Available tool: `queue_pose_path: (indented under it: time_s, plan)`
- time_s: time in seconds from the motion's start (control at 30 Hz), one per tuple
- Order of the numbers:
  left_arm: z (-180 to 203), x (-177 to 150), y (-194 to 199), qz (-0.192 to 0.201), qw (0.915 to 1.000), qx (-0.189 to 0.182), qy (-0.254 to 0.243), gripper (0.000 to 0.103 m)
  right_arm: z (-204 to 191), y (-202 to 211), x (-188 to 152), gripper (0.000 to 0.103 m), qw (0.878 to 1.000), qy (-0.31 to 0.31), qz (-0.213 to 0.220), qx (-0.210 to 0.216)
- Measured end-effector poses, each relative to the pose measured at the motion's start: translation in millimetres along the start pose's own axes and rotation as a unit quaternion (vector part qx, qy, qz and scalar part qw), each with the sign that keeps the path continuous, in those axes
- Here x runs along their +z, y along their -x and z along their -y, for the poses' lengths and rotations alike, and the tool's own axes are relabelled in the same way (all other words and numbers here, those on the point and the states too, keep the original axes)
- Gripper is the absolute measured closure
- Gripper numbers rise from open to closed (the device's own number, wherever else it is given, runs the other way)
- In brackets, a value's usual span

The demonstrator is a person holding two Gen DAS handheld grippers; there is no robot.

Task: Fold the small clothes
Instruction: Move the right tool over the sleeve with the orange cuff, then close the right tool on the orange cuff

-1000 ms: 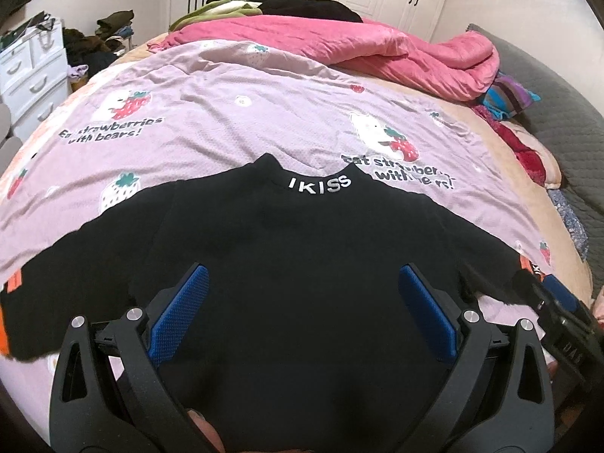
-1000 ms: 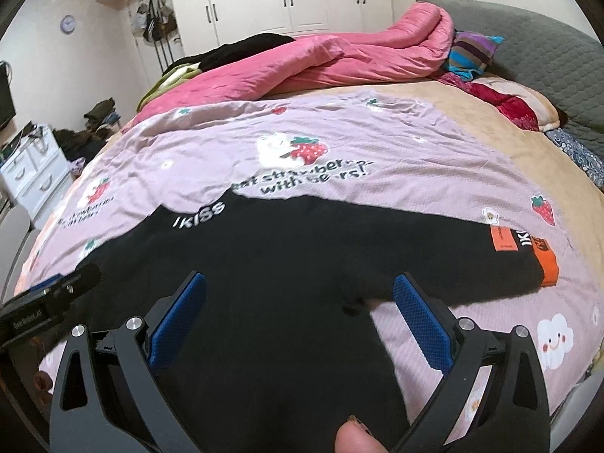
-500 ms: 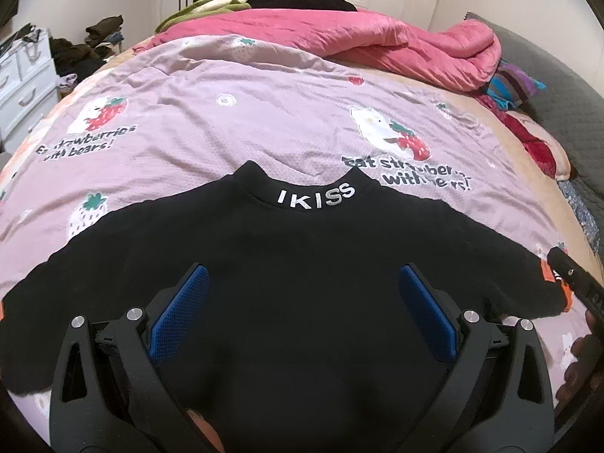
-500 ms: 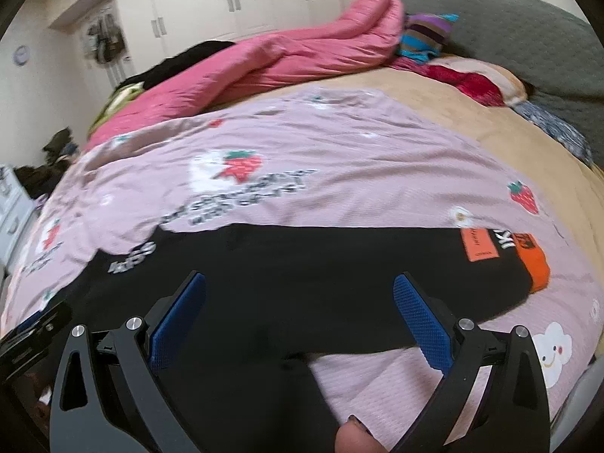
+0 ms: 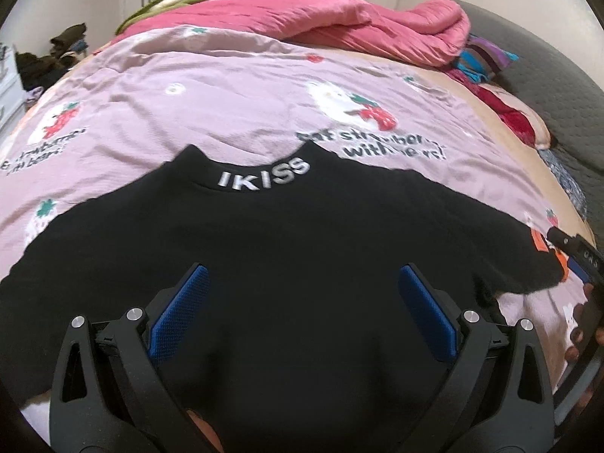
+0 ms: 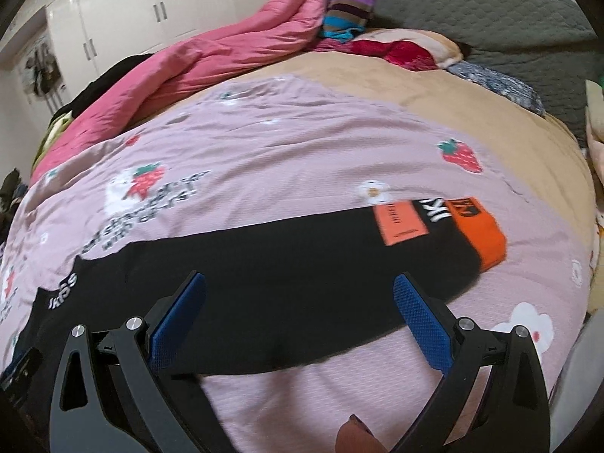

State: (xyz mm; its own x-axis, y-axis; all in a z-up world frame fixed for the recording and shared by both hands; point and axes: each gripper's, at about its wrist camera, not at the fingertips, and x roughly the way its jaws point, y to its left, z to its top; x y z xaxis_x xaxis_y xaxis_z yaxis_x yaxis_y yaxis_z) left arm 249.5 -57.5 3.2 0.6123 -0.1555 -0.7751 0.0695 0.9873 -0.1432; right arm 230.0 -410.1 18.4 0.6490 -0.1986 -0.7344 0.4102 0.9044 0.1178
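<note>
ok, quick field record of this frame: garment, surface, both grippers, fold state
garment: black sweater, spread flat, IKISS collar away from the cameras
sleeve: orange cuff at the right end, extended
surface: pink strawberry-print sheet on the bed
left gripper: open, over the sweater body, holding nothing
right gripper: open, over the right sleeve, holding nothing
fold state: no fold visible yet

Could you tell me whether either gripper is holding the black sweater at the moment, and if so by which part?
Nothing is held: the left gripper and right gripper are both open above the black sweater.
</note>
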Motion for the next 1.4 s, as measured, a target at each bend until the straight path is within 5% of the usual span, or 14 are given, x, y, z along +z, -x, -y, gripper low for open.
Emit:
queue_pose_path:
  time_s: [0.43,0.8,0.83,0.9,1.07,1.4]
  plan:
    - [30,-17,-22,-0.022,0.9988,-0.007,-0.044,0.008,82,-21,-6,0.004,0.996,-0.068,-0.025,-0.05]
    - [39,-23,-27,-0.033,0.9978,-0.027,-0.052,0.008,125,-52,1,0.005,0.989,-0.134,-0.058,-0.018]
    - [37,-22,-27,-0.033,0.9979,-0.027,-0.048,0.008,130,-57,4,0.007,0.987,-0.148,-0.057,-0.014]
    - [31,-19,-24,-0.03,0.9984,-0.026,-0.04,0.008,134,-63,9,0.041,0.986,-0.158,-0.052,-0.019]
    - [16,-10,-15,-0.018,0.9995,-0.017,-0.018,0.008,132,-55,18,0.085,0.986,-0.163,-0.026,0.013]
    - [-8,2,9,-0.01,0.9987,-0.039,0.031,0.008,66,14,31,0.09,0.985,-0.092,0.074,0.123]
